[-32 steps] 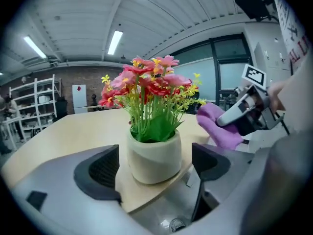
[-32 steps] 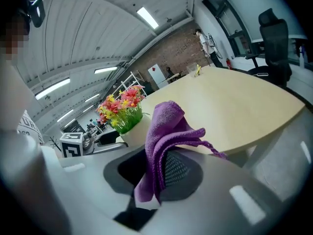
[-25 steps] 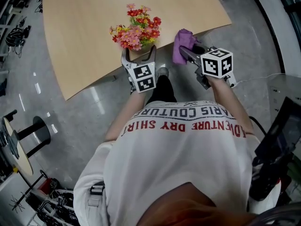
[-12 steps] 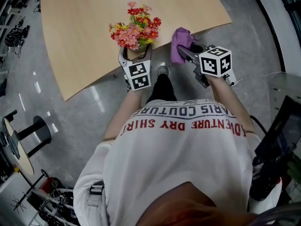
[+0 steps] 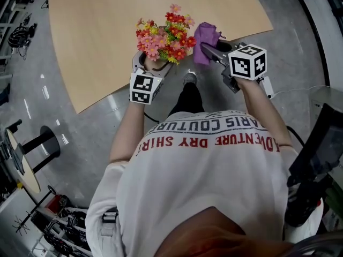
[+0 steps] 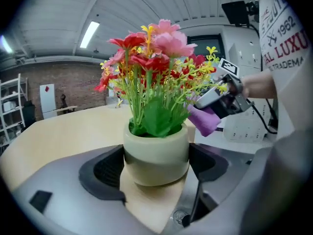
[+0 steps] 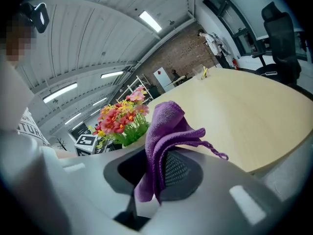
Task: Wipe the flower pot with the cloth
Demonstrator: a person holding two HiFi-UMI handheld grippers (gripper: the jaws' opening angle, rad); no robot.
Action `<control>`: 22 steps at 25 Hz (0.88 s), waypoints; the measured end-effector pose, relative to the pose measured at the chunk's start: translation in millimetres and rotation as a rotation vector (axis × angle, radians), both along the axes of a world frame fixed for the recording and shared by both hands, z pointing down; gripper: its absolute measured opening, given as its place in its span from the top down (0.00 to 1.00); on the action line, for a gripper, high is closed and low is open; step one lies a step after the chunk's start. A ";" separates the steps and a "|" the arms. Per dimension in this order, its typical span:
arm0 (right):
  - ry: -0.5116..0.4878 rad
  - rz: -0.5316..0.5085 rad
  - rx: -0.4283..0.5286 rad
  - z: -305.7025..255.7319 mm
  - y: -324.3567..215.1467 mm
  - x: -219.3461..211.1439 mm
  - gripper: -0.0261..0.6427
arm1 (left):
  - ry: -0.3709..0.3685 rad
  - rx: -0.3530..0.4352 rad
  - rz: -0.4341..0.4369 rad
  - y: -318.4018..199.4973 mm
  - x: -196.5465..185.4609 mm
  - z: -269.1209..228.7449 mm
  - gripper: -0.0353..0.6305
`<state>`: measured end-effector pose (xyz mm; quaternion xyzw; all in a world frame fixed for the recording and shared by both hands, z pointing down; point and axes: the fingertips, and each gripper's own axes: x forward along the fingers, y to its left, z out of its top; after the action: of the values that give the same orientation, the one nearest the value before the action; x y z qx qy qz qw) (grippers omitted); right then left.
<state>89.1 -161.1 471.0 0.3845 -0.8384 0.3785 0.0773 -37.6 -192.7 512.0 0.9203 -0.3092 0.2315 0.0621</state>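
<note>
**A:** What do you count, nearest first?

**B:** Two grippers, my left gripper (image 5: 154,66) and my right gripper (image 5: 209,51). Then one flower pot (image 6: 155,155) with one bunch of flowers (image 5: 167,36), one purple cloth (image 5: 205,35), and one bench (image 5: 96,36).

**A:** Edges and room?

**B:** The flower pot is at the bench's near curved edge, right in front of me, with grey floor (image 5: 80,138) below the edge. Beyond the pot, the wooden top runs wide and far.

**A:** And your fingers?

**B:** My left fingers (image 6: 105,173) have just been closing. They stand wide, one pad against each side of the flower pot. My right fingers (image 7: 178,173) are pressed together, pinching the cloth, which folds upward out of them. The cloth is just beside the flowers, on their right. I cannot tell whether it touches them.
</note>
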 end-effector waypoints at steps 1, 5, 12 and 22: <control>-0.004 -0.006 0.002 -0.4 -4.9 -0.6 0.89 | -0.001 -0.001 0.030 -1.1 0.8 -0.2 0.31; -0.020 -0.030 0.001 -0.8 -22.1 -2.3 0.89 | -0.014 -0.014 0.131 -5.9 3.5 0.0 0.31; -0.033 -0.087 -0.007 -2.1 -50.5 -8.1 0.89 | -0.044 -0.034 0.275 -14.5 2.0 2.2 0.31; 0.001 -0.210 -0.064 15.4 -57.0 -38.5 0.89 | -0.051 -0.041 0.317 -16.0 0.8 4.2 0.31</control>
<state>50.7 -218.2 486.4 0.2921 -0.8616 0.3945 0.1291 -36.7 -208.7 516.2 0.9500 -0.1570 0.2677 0.0357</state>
